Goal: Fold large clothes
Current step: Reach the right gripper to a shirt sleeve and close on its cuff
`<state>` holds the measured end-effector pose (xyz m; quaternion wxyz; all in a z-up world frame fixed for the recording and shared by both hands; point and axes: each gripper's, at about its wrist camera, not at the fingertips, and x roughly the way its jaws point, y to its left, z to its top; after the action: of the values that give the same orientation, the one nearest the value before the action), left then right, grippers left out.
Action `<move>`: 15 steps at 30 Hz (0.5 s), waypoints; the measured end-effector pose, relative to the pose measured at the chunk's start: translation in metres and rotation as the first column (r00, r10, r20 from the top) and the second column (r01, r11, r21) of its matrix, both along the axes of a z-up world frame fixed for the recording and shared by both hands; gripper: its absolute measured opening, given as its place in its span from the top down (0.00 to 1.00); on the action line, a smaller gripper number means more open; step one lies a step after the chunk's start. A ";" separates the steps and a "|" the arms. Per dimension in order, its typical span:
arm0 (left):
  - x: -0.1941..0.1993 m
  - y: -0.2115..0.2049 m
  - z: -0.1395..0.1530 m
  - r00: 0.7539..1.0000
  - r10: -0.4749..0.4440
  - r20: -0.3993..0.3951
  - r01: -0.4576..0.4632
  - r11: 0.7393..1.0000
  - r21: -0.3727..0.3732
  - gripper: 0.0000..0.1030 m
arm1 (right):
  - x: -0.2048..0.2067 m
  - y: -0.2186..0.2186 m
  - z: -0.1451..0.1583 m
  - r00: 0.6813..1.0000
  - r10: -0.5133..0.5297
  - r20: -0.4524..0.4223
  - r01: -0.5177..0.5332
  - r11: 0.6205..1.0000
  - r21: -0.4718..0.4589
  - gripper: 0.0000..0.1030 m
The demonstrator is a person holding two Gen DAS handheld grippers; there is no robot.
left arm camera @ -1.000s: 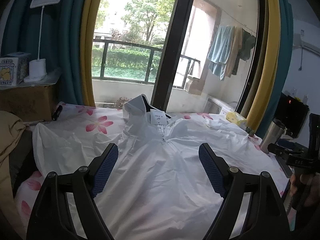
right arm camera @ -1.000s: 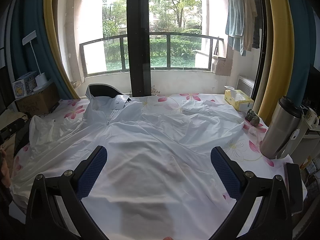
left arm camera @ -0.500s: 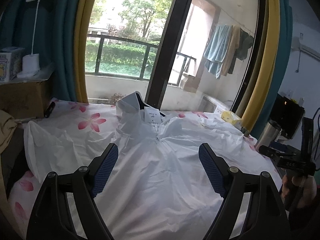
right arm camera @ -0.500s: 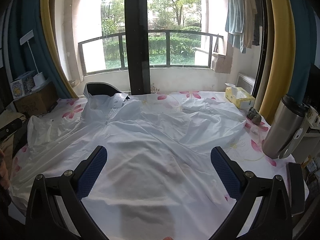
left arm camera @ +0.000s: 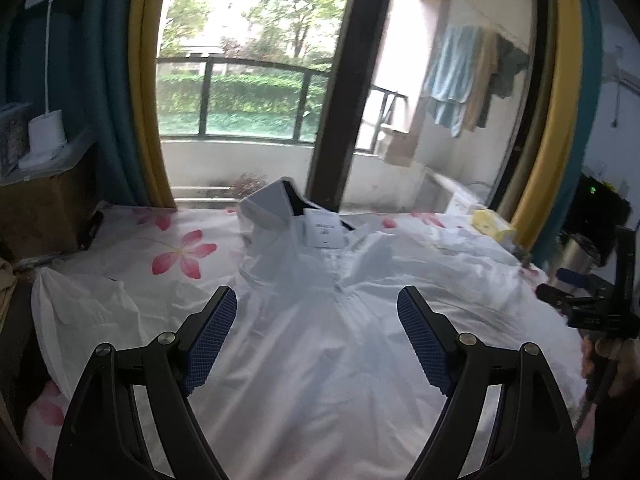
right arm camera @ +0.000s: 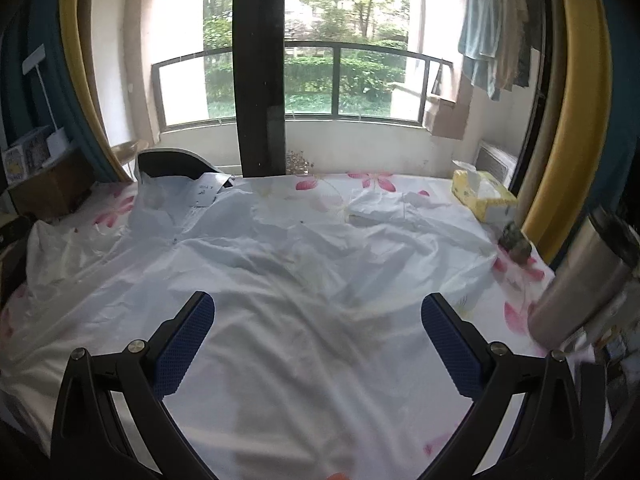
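Observation:
A large white jacket (left arm camera: 320, 340) lies spread flat, front up, on a bed with a pink-flower sheet (left arm camera: 176, 252). Its collar with a paper tag (left arm camera: 324, 230) points toward the window. Its left sleeve (left arm camera: 80, 304) lies out to the left. In the right wrist view the jacket (right arm camera: 304, 280) fills the bed and its right sleeve cuff (right arm camera: 380, 208) lies toward the far right. My left gripper (left arm camera: 316, 332) is open and empty above the chest. My right gripper (right arm camera: 318, 336) is open and empty above the lower body.
A steel flask (right arm camera: 580, 280) stands at the bed's right edge. A yellow tissue pack (right arm camera: 484, 196) lies at the far right corner. A cardboard box (left arm camera: 36, 208) with a white lamp (left arm camera: 44, 136) stands at the left. The window is behind the bed.
Both grippers stay open and empty. The left wrist view has shifted a little closer and to the left; the right wrist view has moved slightly forward. The jacket has not moved.

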<state>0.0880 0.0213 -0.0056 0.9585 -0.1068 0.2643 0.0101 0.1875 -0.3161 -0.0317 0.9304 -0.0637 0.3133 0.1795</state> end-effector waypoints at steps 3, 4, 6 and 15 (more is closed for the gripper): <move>0.017 0.008 -0.006 0.999 0.016 -0.032 -0.016 1.000 -0.002 0.17 | 0.023 -0.001 -0.001 1.000 0.011 0.009 -0.011 0.999 -0.037 0.01; 0.024 0.010 -0.008 0.999 0.018 -0.044 -0.018 1.000 0.004 0.17 | 0.029 -0.002 -0.002 1.000 0.012 0.010 -0.011 0.999 -0.043 0.01; 0.033 0.014 -0.011 0.998 0.019 -0.056 -0.019 1.000 0.007 0.17 | 0.046 -0.004 -0.001 1.000 0.017 0.009 -0.017 0.999 -0.049 0.01; 0.079 0.027 -0.036 0.994 0.020 -0.106 -0.022 1.000 -0.015 0.17 | 0.117 0.002 -0.016 0.998 0.068 -0.009 -0.068 0.988 -0.137 0.19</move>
<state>0.1670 0.0480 -0.0418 0.9421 -0.1165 0.3134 0.0238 0.3045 -0.3136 -0.0473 0.9163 -0.1379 0.3248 0.1892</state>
